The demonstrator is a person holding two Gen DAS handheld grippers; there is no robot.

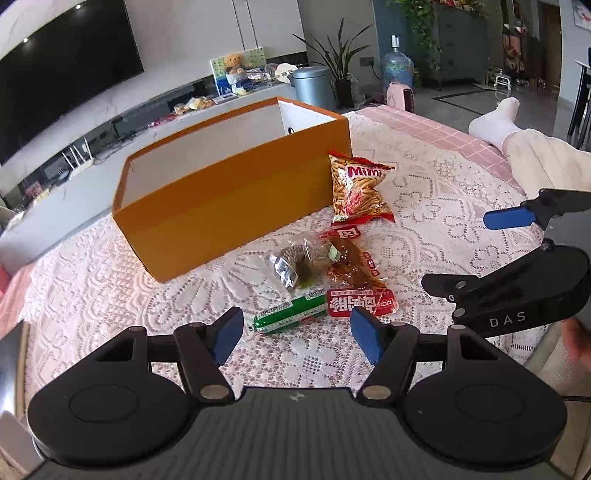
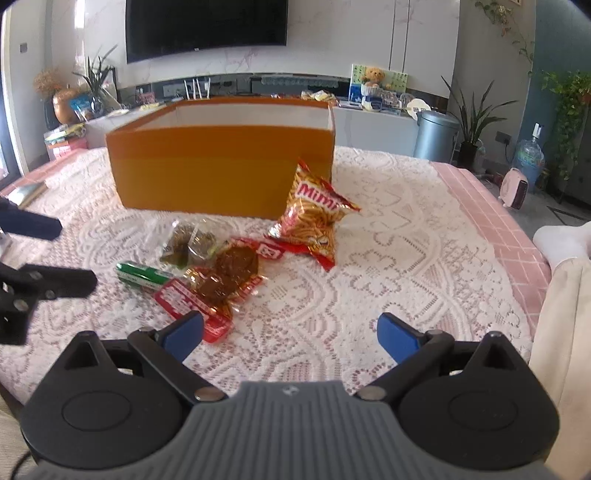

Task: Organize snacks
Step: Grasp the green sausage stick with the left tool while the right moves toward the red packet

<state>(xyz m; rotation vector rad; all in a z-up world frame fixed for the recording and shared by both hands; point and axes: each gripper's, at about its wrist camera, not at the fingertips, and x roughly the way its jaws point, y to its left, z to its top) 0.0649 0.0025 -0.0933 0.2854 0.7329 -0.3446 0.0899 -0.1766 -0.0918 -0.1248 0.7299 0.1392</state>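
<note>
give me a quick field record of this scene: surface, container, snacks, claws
surface: lace cloth over pink bedding
container: orange box, open top, nothing seen inside
snacks: Mimi bag leaning on the box; clear packet, red pouch and green sausage bunched in front
left claw: open, empty
right claw: open, empty

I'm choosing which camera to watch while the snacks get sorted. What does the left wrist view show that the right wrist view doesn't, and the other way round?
Only the left wrist view shows the right gripper's body marked DAS and a bit of the hand holding it. Only the right wrist view shows the round brown vase at far left.

Both show the orange box, Mimi bag, green sausage stick, red packet, clear packet, lace cloth, television, and a socked foot. Both grippers, the left gripper included, are open and empty.
</note>
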